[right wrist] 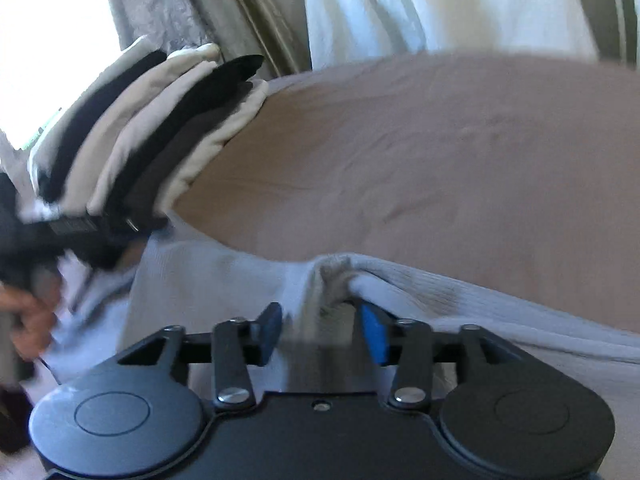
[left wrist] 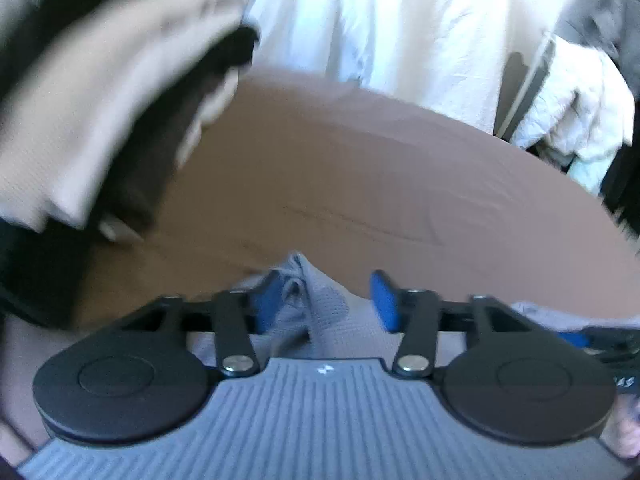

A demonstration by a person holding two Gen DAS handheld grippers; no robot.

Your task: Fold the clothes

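A light grey ribbed garment (left wrist: 296, 280) lies on the brown bed sheet (left wrist: 360, 184), its edge bunched into folds. My left gripper (left wrist: 326, 300) stands open over it; a fold rests against the left blue pad (left wrist: 268, 304) and the other pad is clear. In the right wrist view the same garment (right wrist: 224, 280) spreads wide. My right gripper (right wrist: 323, 332) is open too, with a raised fold (right wrist: 336, 280) between the pads and draped over the right-hand one. The picture is blurred.
A stack of folded black, white and beige clothes (right wrist: 140, 128) (left wrist: 80, 120) sits at the left on the sheet (right wrist: 400, 160). White fabric (left wrist: 380, 20) hangs behind the bed. A hand (right wrist: 28, 320) shows at the left edge. Crumpled white cloth (left wrist: 576, 120) lies off the bed's right side.
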